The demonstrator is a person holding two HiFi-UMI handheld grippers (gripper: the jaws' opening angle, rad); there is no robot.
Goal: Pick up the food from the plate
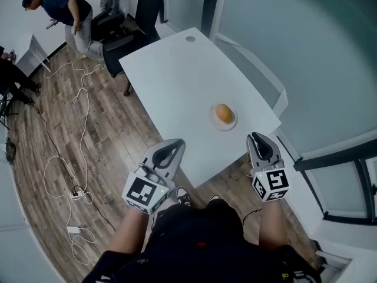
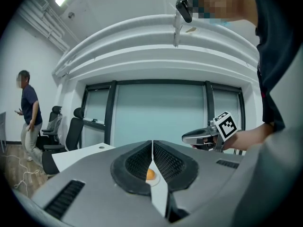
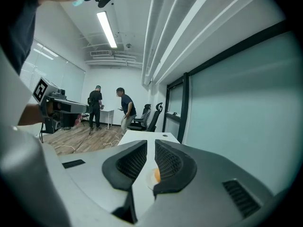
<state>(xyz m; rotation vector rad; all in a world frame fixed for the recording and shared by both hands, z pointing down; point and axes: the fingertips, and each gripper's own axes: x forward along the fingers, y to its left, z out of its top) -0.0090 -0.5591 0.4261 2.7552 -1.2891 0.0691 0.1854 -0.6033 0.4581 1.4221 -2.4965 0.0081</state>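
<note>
Risk: the left tongs (image 1: 172,147) and right tongs (image 1: 257,139) are both closed and empty. If we approach unopened, we judge the tips could knock the round orange-brown food (image 1: 223,113) off its small white plate (image 1: 213,121). Food sits on the plate on the white worktop (image 1: 177,75), ahead of both tongs, nearer the right, touching neither.

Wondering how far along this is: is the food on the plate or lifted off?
On the plate. The food rests on it; the left tool and right tool, both shut, are short of it.
</note>
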